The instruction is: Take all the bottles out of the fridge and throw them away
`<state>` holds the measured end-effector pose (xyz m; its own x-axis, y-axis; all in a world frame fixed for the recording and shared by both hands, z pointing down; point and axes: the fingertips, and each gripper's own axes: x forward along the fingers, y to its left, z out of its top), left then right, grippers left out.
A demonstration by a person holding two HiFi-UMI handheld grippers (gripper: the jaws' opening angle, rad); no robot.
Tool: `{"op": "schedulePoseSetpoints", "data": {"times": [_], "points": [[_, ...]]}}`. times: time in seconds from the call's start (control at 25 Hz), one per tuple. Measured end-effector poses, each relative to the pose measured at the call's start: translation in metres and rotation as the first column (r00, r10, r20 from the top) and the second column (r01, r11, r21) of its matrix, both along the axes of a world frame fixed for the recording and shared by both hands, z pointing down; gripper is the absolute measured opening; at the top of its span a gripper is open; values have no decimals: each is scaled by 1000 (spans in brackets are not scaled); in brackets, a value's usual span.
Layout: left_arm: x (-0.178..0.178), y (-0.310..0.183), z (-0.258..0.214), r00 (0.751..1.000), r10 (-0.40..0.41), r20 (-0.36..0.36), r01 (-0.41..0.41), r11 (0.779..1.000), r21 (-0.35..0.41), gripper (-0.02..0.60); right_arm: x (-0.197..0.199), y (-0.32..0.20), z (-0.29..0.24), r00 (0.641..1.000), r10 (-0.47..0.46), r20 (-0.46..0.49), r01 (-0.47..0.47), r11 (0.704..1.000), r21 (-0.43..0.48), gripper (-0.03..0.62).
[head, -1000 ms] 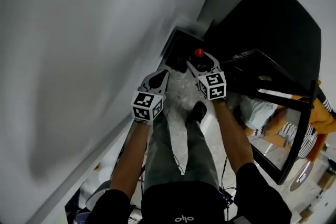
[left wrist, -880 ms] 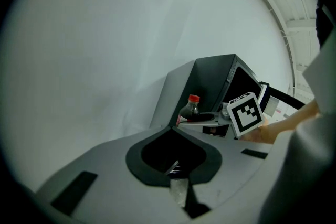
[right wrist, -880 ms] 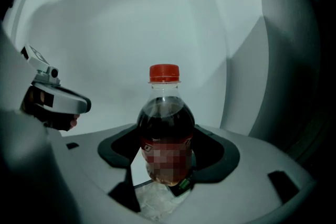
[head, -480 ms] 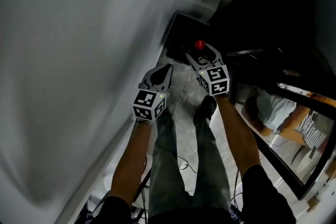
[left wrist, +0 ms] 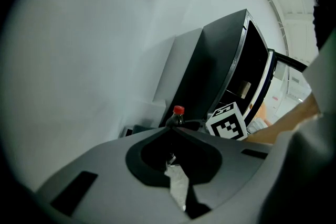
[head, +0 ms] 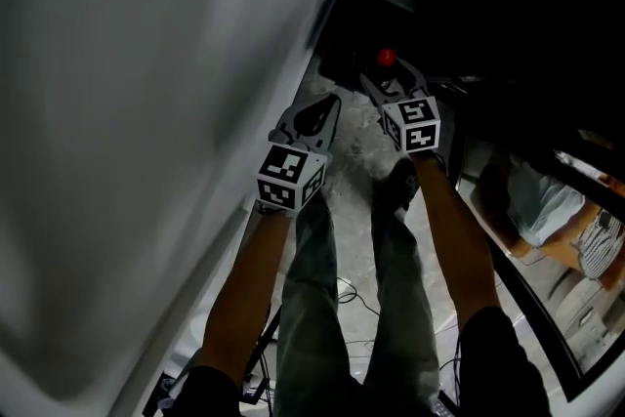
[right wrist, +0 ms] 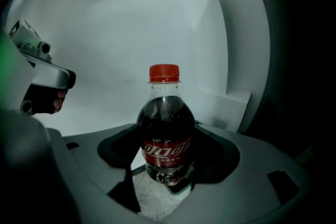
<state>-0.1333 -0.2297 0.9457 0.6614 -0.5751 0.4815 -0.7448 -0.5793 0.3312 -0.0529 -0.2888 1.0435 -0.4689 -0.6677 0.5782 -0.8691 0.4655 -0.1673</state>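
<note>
A small cola bottle (right wrist: 165,136) with a red cap (right wrist: 164,73) and a red label stands upright between the jaws of my right gripper (right wrist: 166,131), which is shut on its lower body. In the head view the right gripper (head: 387,73) holds the bottle (head: 387,58) just in front of a dark box (head: 352,24) at the foot of the white wall. My left gripper (head: 326,104) hovers to the left of it, a little nearer to me. In the left gripper view its tips (left wrist: 172,128) meet with nothing between them, and the bottle (left wrist: 177,116) shows beyond.
The black fridge (left wrist: 223,71) stands to the right with its glass door (head: 547,220) swung open. A white wall (head: 146,112) runs along the left. The person's legs and a shoe (head: 398,183) are below the grippers on the pale floor, with cables (head: 347,293) lying there.
Both grippers and the bottle have moved forward, closer to the dark box by the wall. The fridge door has slid toward the right edge of the head view.
</note>
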Motion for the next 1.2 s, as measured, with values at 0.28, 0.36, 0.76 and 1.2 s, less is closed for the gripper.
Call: {"op": "schedulePoseSetpoints", "data": {"times": [0.28, 0.36, 0.76, 1.2], "points": [[-20, 3, 26, 1000, -19, 15, 20, 999, -36, 2, -19, -10, 64, 1000, 6, 3, -6, 998, -59, 307], [-24, -2, 34, 1000, -21, 22, 22, 999, -41, 2, -28, -16, 75, 1000, -1, 3, 1, 998, -64, 307], [-26, -32, 35, 998, -70, -1, 70, 996, -50, 2, -38, -32, 93, 1000, 16, -3, -16, 996, -90, 307], [-15, -29, 19, 998, -64, 0, 64, 998, -29, 2, -39, -36, 63, 999, 44, 12, -44, 999, -30, 299]]}}
